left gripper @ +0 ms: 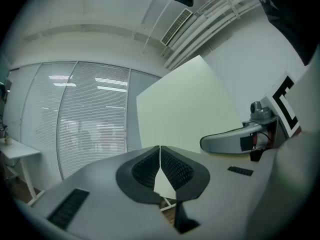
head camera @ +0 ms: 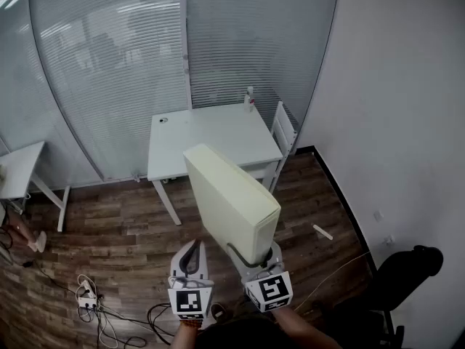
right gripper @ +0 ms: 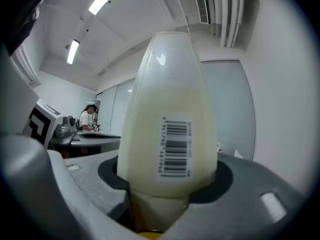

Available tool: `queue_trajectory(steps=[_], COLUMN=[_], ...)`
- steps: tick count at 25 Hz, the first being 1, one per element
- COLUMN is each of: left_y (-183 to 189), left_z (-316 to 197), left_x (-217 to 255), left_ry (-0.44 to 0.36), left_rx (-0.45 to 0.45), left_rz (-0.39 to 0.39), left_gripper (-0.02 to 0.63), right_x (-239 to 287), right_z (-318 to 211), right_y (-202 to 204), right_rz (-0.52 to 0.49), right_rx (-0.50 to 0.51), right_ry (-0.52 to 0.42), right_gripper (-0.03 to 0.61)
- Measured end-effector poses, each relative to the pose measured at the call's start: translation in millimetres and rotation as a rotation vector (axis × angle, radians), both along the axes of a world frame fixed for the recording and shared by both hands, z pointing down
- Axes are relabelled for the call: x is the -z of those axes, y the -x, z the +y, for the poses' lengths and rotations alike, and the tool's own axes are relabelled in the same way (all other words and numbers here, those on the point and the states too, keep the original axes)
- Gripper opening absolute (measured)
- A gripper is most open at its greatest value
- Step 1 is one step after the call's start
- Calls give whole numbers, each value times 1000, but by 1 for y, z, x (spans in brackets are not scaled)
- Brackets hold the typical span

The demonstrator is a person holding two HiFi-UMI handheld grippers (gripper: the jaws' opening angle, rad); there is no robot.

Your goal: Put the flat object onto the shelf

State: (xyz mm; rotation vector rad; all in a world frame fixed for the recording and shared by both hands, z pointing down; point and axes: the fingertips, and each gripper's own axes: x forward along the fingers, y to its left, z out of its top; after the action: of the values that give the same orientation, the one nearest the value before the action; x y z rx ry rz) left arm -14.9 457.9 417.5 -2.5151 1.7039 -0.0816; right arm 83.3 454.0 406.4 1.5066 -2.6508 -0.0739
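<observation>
The flat object (head camera: 232, 198) is a cream, slab-shaped case, held upright and tilted away over the wooden floor. My right gripper (head camera: 256, 259) is shut on its lower end. In the right gripper view its narrow edge (right gripper: 170, 124) with a barcode label fills the space between the jaws of the right gripper (right gripper: 167, 189). My left gripper (head camera: 194, 247) hangs just left of it, shut and holding nothing. In the left gripper view the pads of the left gripper (left gripper: 160, 159) meet, with the flat object's broad face (left gripper: 185, 104) and the right gripper's finger (left gripper: 232, 141) beyond.
A white table (head camera: 211, 133) stands ahead against a glass wall with blinds, a small bottle (head camera: 250, 99) at its back edge. A white rack (head camera: 284, 131) stands at its right side. A second table (head camera: 18, 169), floor cables (head camera: 94, 304) and a black chair (head camera: 403, 271) are around.
</observation>
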Motion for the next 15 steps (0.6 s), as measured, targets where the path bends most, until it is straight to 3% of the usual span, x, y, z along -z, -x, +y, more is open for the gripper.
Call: queue_trajectory(steps=[9,15], left_y=[9,17], left_z=[-1,0], left_x=[3,4], left_ry=[-8,-4], left_rx=[-2,1], left_rz=[28,51], left_gripper=[2,2], right_x=[-5,-3], right_z=[0,-3], right_y=[10,15], right_rz=[-79,-48], right_rx=[-24,-36], right_ry=[39,12], right_gripper=[304,305])
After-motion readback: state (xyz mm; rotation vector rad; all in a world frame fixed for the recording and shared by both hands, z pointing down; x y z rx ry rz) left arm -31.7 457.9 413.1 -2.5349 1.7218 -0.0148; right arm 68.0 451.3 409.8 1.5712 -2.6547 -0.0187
